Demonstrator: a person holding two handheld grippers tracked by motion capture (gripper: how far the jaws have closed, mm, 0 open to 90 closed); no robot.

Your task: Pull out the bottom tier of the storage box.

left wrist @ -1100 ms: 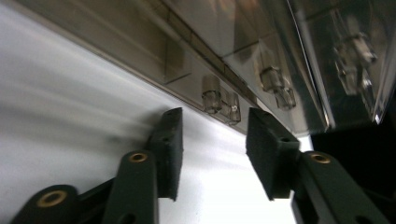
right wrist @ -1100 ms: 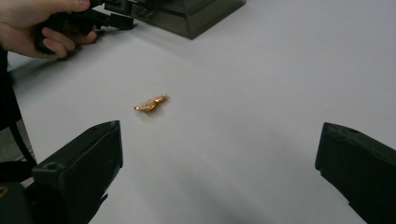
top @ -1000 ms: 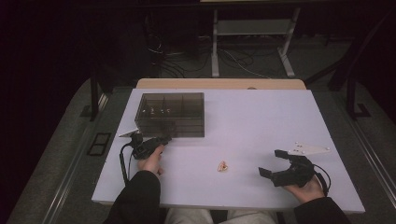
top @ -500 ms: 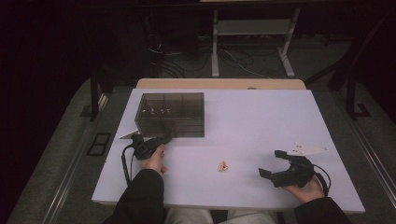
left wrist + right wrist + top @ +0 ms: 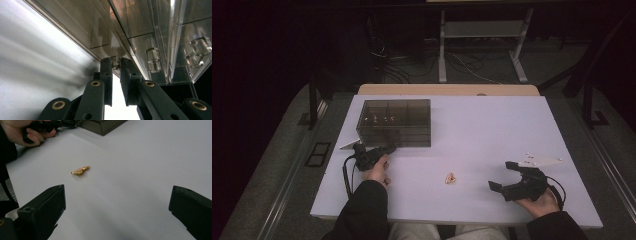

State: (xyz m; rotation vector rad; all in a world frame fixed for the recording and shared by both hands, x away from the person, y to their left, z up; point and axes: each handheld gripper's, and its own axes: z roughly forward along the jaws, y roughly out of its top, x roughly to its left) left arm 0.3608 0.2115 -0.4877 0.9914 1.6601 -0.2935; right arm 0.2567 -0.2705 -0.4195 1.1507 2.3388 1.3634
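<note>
A smoked clear compartment box (image 5: 394,122) stands at the table's back left, with small pieces inside. My left gripper (image 5: 391,148) lies against its front wall. In the left gripper view the jaws (image 5: 116,63) are pinched on a small clear latch tab (image 5: 115,57) at the box's lower edge (image 5: 140,37). A small gold trinket (image 5: 451,178) lies on the white table between the hands. My right gripper (image 5: 502,175) rests near the front right, open wide and holding nothing. In the right gripper view the trinket (image 5: 80,170) lies ahead of the spread jaws (image 5: 117,195), apart from them.
The white table (image 5: 492,125) has a wooden strip (image 5: 447,90) along its back edge. The person's left hand (image 5: 25,133) and a box corner (image 5: 105,125) sit far off in the right gripper view. Cables and a metal stand (image 5: 482,35) lie on the floor behind.
</note>
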